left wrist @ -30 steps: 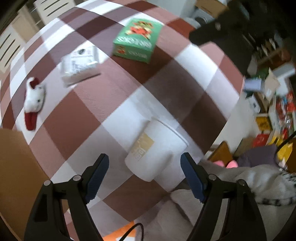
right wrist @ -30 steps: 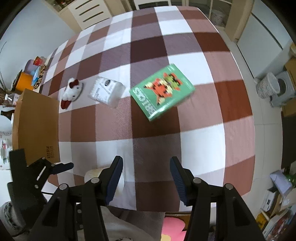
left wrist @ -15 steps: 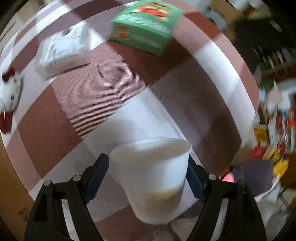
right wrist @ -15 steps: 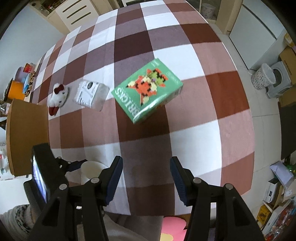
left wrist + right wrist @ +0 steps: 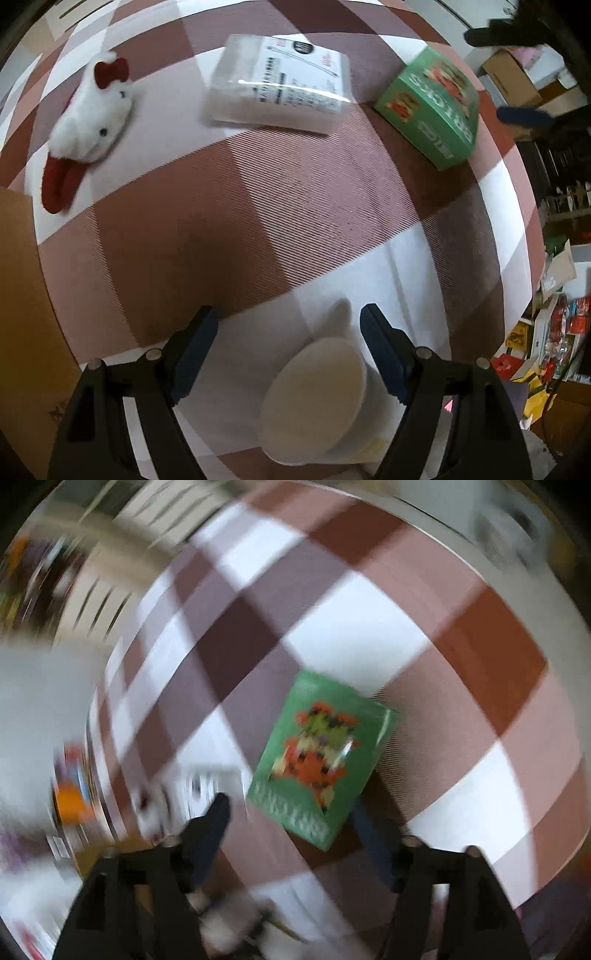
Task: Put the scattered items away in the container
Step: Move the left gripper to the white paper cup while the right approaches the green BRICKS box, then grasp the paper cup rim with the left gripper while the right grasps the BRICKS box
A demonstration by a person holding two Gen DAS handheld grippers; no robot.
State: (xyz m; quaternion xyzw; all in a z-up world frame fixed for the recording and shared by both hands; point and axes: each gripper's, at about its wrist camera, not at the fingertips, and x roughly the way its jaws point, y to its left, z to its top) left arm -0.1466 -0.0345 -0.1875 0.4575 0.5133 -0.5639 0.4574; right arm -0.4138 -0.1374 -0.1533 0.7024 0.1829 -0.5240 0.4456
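Reaching step, nothing picked up yet. Left claw (image 5: 288, 328) wide, pointing down over a white cup (image 5: 314, 398) near the desk (image 5: 258, 206) edge, cup just between and below the blue pads (image 5: 195, 343), not squeezed. Looks like the cup's flat end faces up, so maybe lying tipped or upside down; hard to tell. Right claw (image 5: 291, 827) opening, aimed at the green box (image 5: 321, 753), with the box's near corner reaching in between the fingers but not pinched. Very blurry picture there, so hard to say how close. Next for the left: drop a bit lower, get a pad on each side of the cup, then close softly, since a thin cup may squash or slip. Next for the right: line up across the box's short side, open wide enough, then close. Brown cardboard box (image 5: 22, 314) at the left edge of the desk, likely the container for everything. Still scattered on the checked cloth: a white plush toy (image 5: 88, 122) with a red bow, near the cardboard box, and a white packet (image 5: 280, 85) between the toy and the green box. Nothing in the way of either claw. Clutter on the floor (image 5: 546, 332) past the desk edge, well apart.
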